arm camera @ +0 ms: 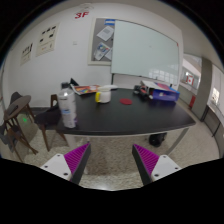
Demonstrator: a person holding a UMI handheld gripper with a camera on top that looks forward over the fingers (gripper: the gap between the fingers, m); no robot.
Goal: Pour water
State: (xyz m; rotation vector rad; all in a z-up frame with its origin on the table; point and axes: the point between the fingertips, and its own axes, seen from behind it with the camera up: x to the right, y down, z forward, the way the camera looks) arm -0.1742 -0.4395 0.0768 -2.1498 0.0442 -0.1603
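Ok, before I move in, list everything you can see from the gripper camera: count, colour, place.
Clear plastic water bottle: one, transparent, standing at the near left end of the table.
Dark rectangular table: one, black top, well beyond the fingers.
Red-and-white box: one, standing on the table behind the bottle.
Small red item: one, mid-table; too small to identify.
Blue container: one, far right of the table.
Wooden chair: one, brown, left of the table.
Whiteboard: one, white, back wall.
Gripper: one, purple pads, open, holding nothing.
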